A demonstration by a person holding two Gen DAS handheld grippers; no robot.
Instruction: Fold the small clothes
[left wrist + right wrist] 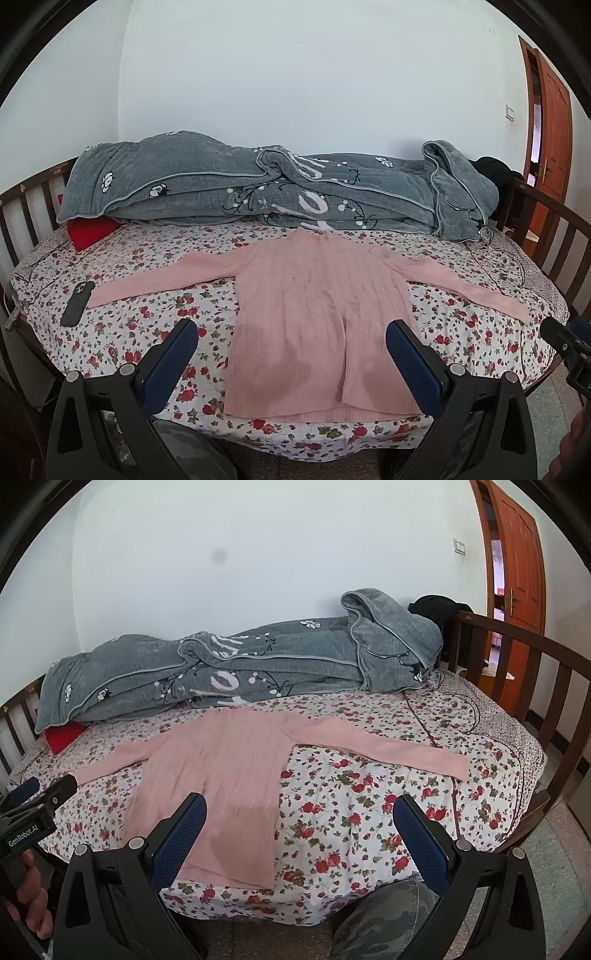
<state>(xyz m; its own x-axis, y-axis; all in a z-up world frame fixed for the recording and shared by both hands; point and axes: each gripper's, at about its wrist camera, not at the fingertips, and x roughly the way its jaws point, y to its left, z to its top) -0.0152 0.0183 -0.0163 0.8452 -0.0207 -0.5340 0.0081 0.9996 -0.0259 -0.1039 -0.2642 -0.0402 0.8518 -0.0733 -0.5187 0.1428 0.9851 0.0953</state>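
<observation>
We hold the left gripper point(291, 341) and the right gripper point(299, 816) released above the near bed edge point(295, 908), one body reading "GenRobot.AI" point(23, 836), with the pink sweater point(317, 314) flat beyond, sleeves outspread, bare floral sheet point(369, 812) around it.

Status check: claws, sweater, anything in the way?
Left claw open, right claw open, both empty. Pink sweater flat on bed, sleeves spread, unfolded. Phone beside left cuff.
</observation>
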